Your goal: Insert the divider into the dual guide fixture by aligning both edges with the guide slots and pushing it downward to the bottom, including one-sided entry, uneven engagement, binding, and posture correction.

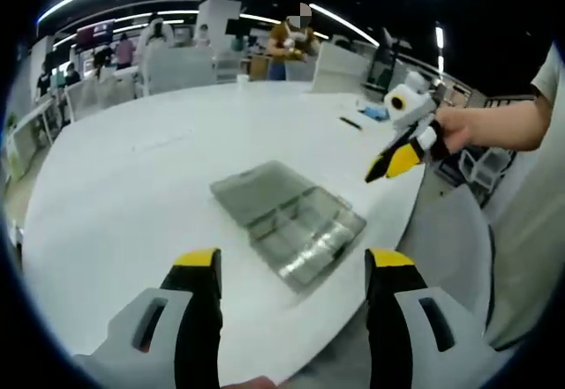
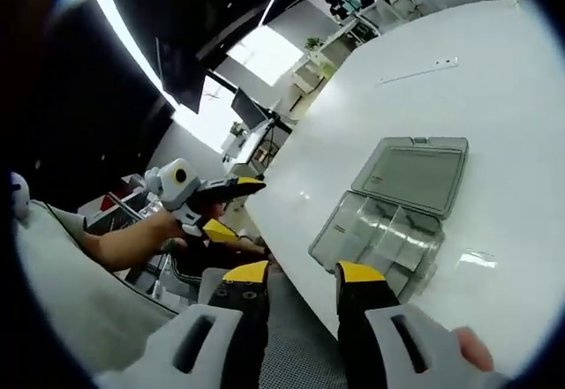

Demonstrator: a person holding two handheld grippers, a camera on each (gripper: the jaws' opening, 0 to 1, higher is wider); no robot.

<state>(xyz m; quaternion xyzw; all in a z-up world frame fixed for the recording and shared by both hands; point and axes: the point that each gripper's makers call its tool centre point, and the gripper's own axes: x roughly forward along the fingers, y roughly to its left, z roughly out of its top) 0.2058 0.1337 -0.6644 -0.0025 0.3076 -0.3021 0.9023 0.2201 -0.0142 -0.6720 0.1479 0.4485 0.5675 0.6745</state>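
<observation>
On white table, near edge: clear box, lid open flat, compartments exposed; we take it for guide fixture. We cannot pick out loose divider; we judge insertion not started. Left gripper: jaws apart, empty, short of box. Right gripper: jaws apart, empty, off table edge, clear of box.

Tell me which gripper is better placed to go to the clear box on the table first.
Probably left. The left gripper is open and points straight at the clear box, lying lid-open on the white table. The right gripper hangs off to the side, past the table edge.
</observation>
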